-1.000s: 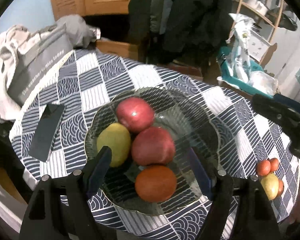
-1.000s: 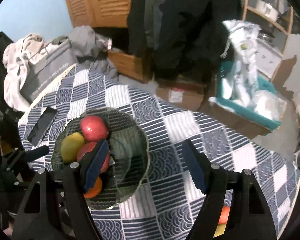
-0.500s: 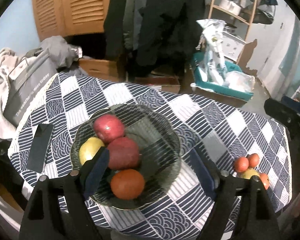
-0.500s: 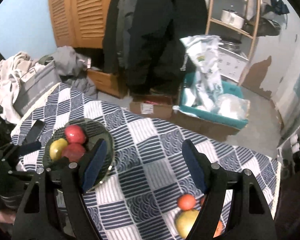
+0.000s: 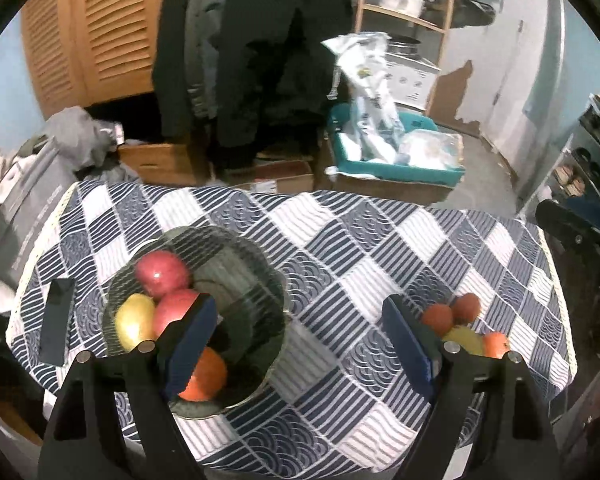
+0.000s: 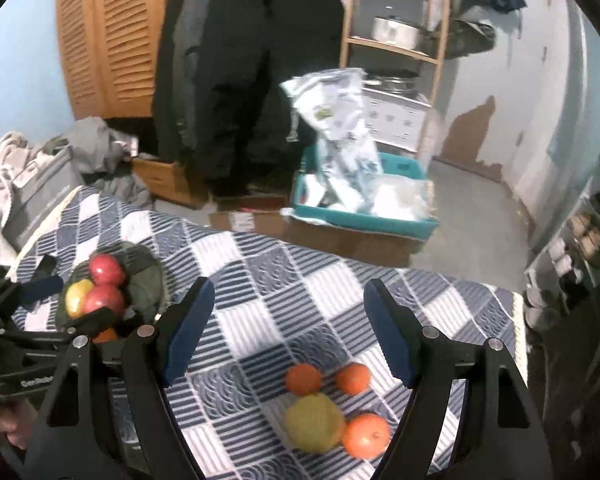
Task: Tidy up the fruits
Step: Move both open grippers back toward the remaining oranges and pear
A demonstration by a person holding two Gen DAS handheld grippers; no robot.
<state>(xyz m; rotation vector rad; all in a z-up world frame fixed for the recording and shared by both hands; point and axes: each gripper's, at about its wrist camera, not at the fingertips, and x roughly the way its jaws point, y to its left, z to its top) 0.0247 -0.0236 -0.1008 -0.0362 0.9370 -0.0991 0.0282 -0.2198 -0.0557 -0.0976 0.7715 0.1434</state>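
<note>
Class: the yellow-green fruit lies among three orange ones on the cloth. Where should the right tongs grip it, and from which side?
Grip the yellow-green fruit across its widest middle, coming down from above. It is round, and the orange fruits crowd it, so place the fingers in the free gaps.

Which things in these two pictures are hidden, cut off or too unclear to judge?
- Left wrist view: the left claw finger covers part of the orange fruit in the glass bowl.
- Left wrist view: its other finger hides part of the loose fruit pile.
- Right wrist view: the bowl's far side is blocked by the left claw; small fruits are blurred.
</note>
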